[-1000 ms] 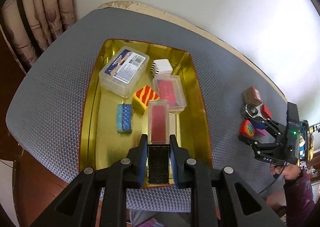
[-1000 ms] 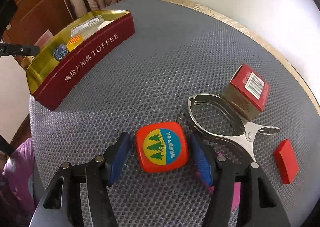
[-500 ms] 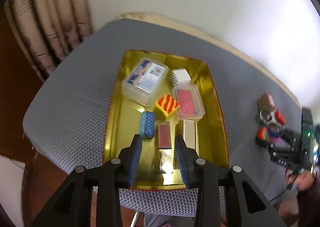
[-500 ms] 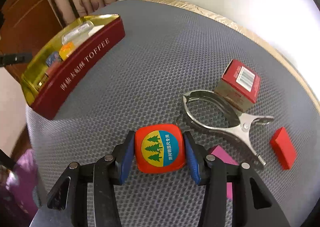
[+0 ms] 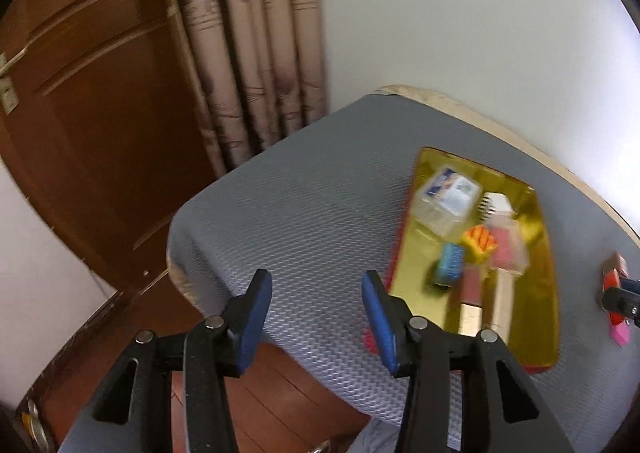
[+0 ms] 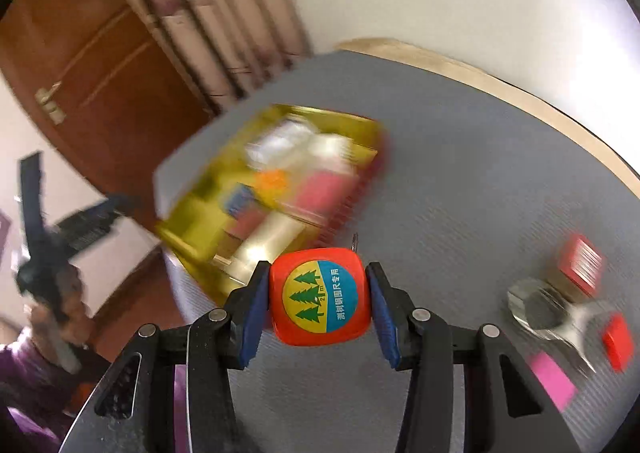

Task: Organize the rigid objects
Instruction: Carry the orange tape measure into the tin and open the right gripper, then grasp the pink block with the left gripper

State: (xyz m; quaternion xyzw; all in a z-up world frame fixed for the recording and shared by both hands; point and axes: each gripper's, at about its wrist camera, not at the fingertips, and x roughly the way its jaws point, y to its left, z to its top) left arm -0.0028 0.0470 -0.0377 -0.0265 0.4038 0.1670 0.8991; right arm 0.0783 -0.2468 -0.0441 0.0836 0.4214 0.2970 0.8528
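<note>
1. Now your right tool (image 6: 316, 305) is clenched on the orange tape measure (image 6: 320, 299), its blue pads pressing the two side faces, and you have lifted it off the grey table (image 6: 460, 181); a second ago it sat on the mat between spread pads.
2. Its round tree label faces the camera and the metal tab (image 6: 354, 242) sticks up from the top right corner; the case is nearly square, so no long axis shows.
3. Beyond it, the gold tin (image 6: 192, 213), motion-blurred, has come closer than half a second ago.
4. Your left tool (image 5: 316, 317) stands released with nothing between the pads. A second ago it gripped the red-capped bar (image 5: 472, 295), which lies in the tin (image 5: 540, 293), long axis running away from you.
5. That tool has swung left of the tin, over bare mat.
6. Off right, the steel clamp (image 6: 540, 311), red carton (image 6: 582, 263), red block (image 6: 618, 341) and pink piece (image 6: 554, 379) lie on the table.
</note>
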